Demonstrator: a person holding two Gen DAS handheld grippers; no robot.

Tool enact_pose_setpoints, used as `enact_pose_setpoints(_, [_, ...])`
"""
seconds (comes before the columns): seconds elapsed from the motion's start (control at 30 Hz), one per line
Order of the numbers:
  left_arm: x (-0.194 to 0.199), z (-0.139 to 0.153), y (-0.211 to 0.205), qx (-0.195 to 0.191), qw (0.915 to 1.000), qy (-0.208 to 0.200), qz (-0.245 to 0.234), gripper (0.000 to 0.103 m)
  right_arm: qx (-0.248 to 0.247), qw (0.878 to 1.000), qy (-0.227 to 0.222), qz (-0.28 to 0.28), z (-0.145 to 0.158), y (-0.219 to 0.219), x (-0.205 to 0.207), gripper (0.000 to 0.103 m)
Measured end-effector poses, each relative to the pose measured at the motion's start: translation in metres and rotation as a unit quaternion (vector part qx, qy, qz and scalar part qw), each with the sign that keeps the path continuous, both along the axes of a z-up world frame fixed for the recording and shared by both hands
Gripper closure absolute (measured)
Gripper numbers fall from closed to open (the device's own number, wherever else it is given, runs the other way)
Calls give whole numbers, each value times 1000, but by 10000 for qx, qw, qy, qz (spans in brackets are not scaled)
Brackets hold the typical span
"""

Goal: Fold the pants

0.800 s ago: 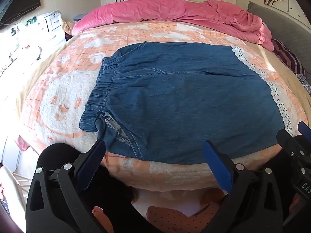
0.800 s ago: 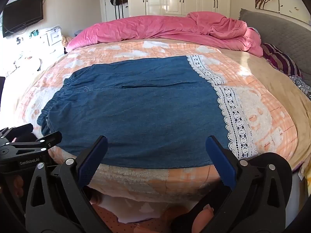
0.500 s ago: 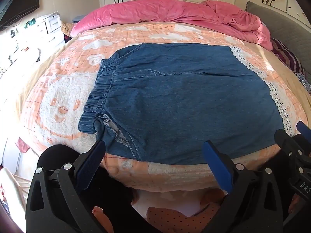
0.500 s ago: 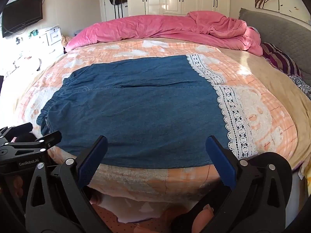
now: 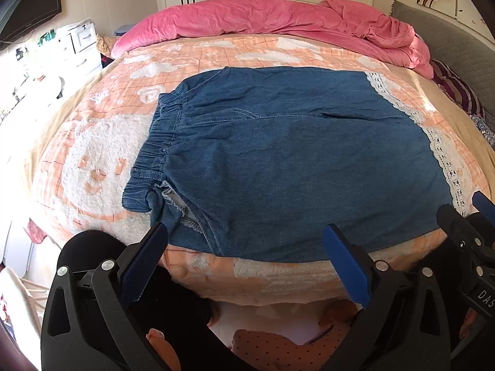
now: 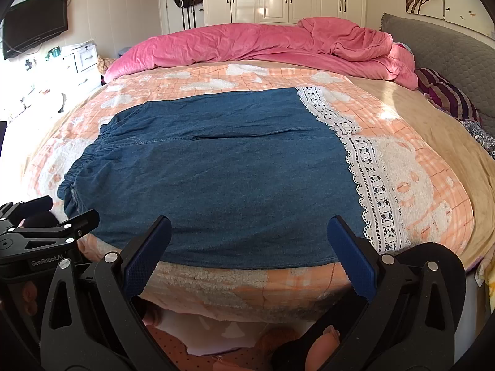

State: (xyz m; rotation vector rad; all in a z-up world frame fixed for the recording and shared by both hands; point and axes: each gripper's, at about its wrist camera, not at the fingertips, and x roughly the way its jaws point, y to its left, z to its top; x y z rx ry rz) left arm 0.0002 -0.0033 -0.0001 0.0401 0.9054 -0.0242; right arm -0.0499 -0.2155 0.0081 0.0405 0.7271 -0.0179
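Observation:
Blue denim pants (image 5: 287,157) with white lace hems (image 5: 445,160) lie spread flat on the bed, elastic waistband (image 5: 154,142) to the left. They also show in the right wrist view (image 6: 216,179), lace hem (image 6: 374,191) to the right. My left gripper (image 5: 244,262) is open and empty, just off the bed's near edge by the waistband end. My right gripper (image 6: 247,253) is open and empty, at the near edge by the hem end. Each gripper shows at the other view's side: the right one (image 5: 470,235), the left one (image 6: 37,235).
The bed has an orange and white fleece blanket (image 5: 102,160). A pink duvet (image 5: 278,18) is heaped at the far side, a grey headboard (image 6: 448,58) on the right. White drawers (image 5: 80,43) and a TV (image 6: 34,27) stand left. Floor lies below the near edge.
Both grippers stay open and nearly still. The left wrist view has shifted slightly, so the pants sit a little higher in its frame.

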Motion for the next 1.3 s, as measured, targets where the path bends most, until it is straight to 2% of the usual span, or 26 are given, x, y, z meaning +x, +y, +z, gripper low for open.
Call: enact_pose_setpoints(1.3, [0,1,3,-81,9999,-59,29,4,-72,10000,2,21,-2,4,1,8])
